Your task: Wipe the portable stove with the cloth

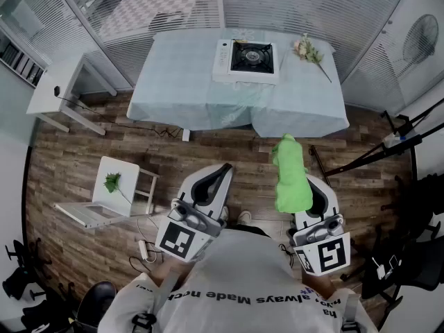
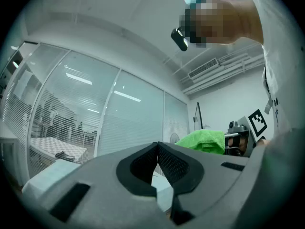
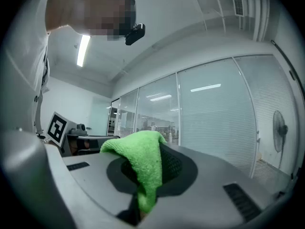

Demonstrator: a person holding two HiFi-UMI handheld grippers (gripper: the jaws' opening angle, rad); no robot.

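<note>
Right gripper (image 1: pixel 300 159) clamps the green cloth (image 1: pixel 290 175); left gripper (image 1: pixel 225 170) pinched closed — wooden floor (image 1: pixel 208 148) separates both from the stove (image 1: pixel 245 60) on its table (image 1: pixel 173 89), flowers (image 1: pixel 309 51) beside.

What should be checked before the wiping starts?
1. Cloth gripped: ok, the green cloth is clamped in the right gripper.
2. Other gripper free: ok, the left gripper has its jaws together with nothing between them.
3. Stove within reach: not ok, the portable stove sits on the table, well ahead of both grippers.
4. Stove switched off: cannot tell, too small.
5. Clutter clear: ok, the flowers lie apart from the stove.
</note>
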